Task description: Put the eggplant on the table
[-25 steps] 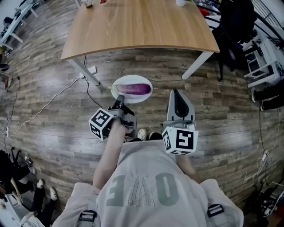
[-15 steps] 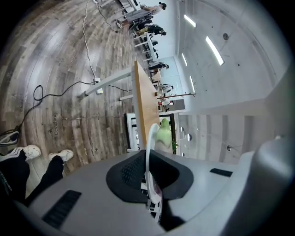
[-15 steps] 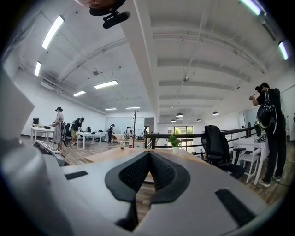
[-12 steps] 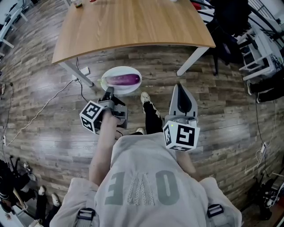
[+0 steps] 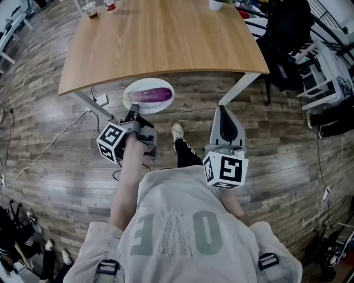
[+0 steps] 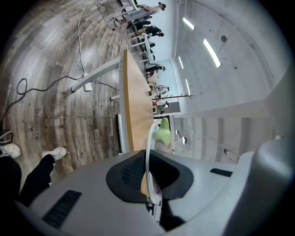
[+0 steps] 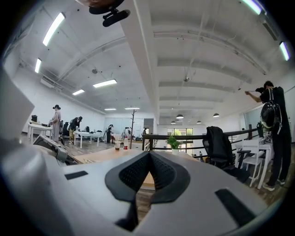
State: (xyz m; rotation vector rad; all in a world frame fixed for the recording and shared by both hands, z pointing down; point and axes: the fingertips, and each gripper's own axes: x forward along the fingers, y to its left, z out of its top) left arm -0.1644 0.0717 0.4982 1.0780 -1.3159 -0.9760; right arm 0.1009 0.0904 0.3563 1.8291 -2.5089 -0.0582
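Note:
A purple eggplant (image 5: 150, 95) with a green stem (image 6: 163, 133) lies on a white plate (image 5: 161, 105). The plate hangs just before the near edge of the wooden table (image 5: 160, 38). My left gripper (image 5: 133, 113) is shut on the plate's near rim. In the left gripper view the rim (image 6: 148, 152) runs edge-on between the closed jaws of the left gripper (image 6: 150, 161). My right gripper (image 5: 222, 109) is level, to the right of the plate and apart from it. It is shut on nothing. In its own view the right gripper (image 7: 148, 156) faces the table's top (image 7: 99, 156).
White table legs (image 5: 239, 88) stand under the near edge. A cable (image 5: 50, 145) trails over the wooden floor at the left. Dark chairs and bags (image 5: 293, 33) crowd the right side. Bottles (image 5: 88, 8) and a potted plant (image 7: 174, 143) stand at the table's far side.
Both grippers have moved toward the table with the person walking. The plate with the eggplant has gone from over open floor to the table's near edge. The left grip is unchanged.

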